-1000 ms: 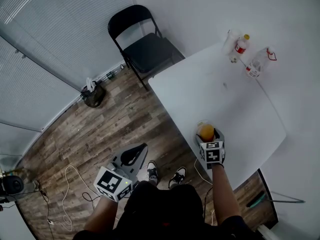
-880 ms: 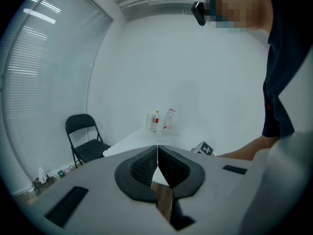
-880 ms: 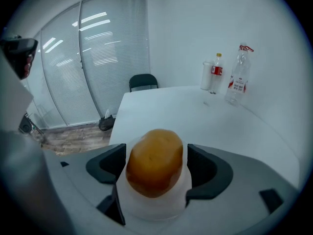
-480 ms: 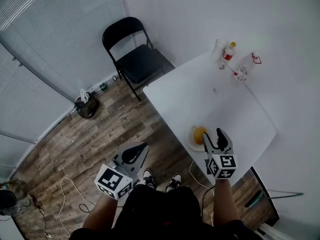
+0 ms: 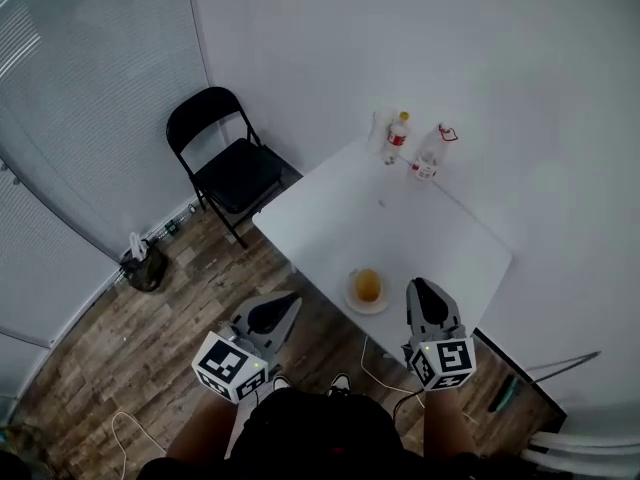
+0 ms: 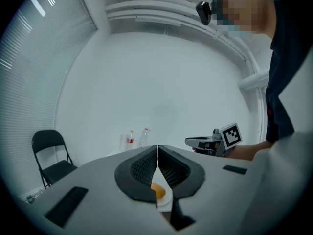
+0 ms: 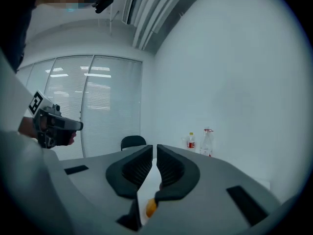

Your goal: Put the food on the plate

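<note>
The food (image 5: 367, 285), orange and round, sits on a small plate (image 5: 352, 299) near the front edge of a white surface (image 5: 400, 223); the left gripper (image 5: 291, 302) and right gripper (image 5: 419, 288) hang nearby, fingers closed on nothing, so a careless swing of the right one could knock the plate off.

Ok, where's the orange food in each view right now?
Head view: orange food on the plate, near the table's front edge.
Left gripper view: bottom centre.
Right gripper view: bottom centre.
Shared landmark: the red-labelled bottle.
</note>
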{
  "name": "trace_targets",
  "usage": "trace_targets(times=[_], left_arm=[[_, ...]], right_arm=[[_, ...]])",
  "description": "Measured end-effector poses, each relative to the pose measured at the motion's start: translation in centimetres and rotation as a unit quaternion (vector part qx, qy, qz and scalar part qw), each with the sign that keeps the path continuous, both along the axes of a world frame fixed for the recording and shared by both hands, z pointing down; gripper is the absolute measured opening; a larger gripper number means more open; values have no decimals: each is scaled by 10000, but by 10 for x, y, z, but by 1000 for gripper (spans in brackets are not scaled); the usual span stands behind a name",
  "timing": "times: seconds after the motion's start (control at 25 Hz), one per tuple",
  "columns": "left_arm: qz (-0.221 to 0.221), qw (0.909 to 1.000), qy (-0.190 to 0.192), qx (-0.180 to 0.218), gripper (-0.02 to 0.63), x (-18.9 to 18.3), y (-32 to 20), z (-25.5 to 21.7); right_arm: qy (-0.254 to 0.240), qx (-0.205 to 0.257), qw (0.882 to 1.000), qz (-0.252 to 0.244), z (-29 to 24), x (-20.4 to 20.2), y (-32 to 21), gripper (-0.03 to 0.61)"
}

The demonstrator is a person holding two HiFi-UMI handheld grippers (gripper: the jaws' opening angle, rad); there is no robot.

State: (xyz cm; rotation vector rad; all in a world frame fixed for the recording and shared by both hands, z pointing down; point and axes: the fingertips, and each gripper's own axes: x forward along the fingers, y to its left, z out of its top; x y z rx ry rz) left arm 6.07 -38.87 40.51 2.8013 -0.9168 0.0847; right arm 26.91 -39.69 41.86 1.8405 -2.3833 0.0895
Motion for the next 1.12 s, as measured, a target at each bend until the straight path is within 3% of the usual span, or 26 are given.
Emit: trace_targets(times=[0.4, 1.12], left_arm=[[405, 9986, 132, 315, 23, 18, 10, -24], [637, 9977, 89, 235, 23, 31, 11, -21]], right_arm=[[206, 382, 9991, -27, -39, -6, 46, 28], [288, 444, 9986, -45, -51, -9, 50, 28]])
